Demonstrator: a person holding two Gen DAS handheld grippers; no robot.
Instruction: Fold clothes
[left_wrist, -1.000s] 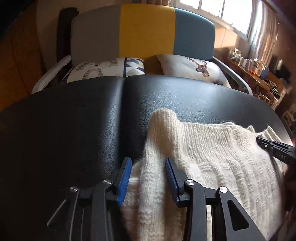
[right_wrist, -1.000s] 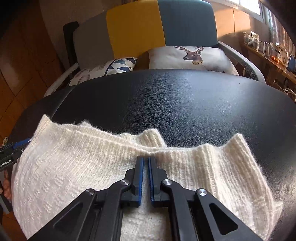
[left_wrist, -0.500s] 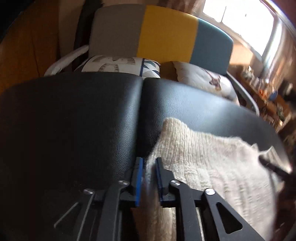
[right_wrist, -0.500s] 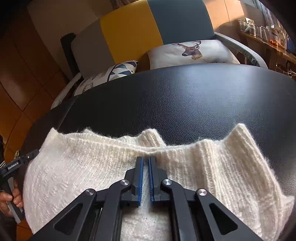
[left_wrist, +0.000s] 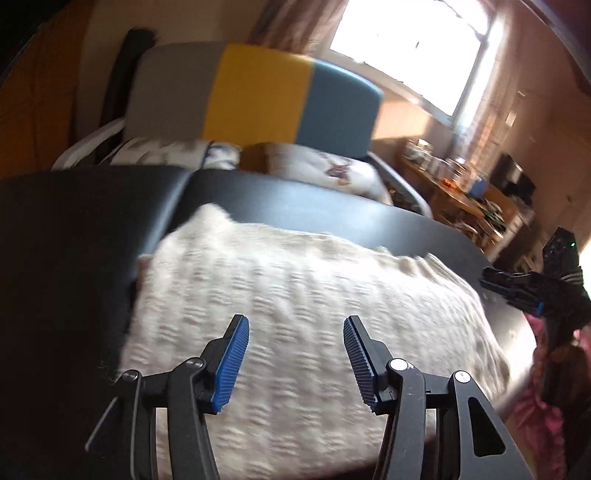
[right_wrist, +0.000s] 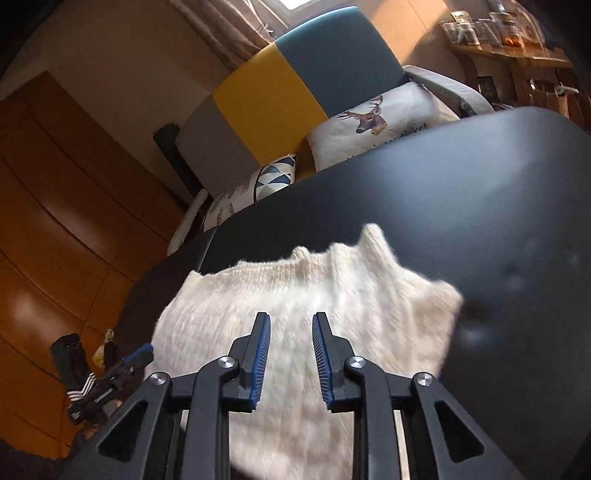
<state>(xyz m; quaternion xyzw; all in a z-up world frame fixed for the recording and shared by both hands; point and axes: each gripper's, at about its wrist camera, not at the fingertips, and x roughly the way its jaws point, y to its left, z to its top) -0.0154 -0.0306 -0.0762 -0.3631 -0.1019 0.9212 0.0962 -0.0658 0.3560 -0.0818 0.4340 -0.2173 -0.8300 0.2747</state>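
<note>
Blur and cut-off edges

The white knit sweater (left_wrist: 295, 314) is motion-blurred, its stitch pattern smeared, and its near hem runs off the bottom edge in both views. Items on the wooden shelf (left_wrist: 454, 184) are too small to identify. The desk (right_wrist: 443, 192) is cut by the right edge.
</note>
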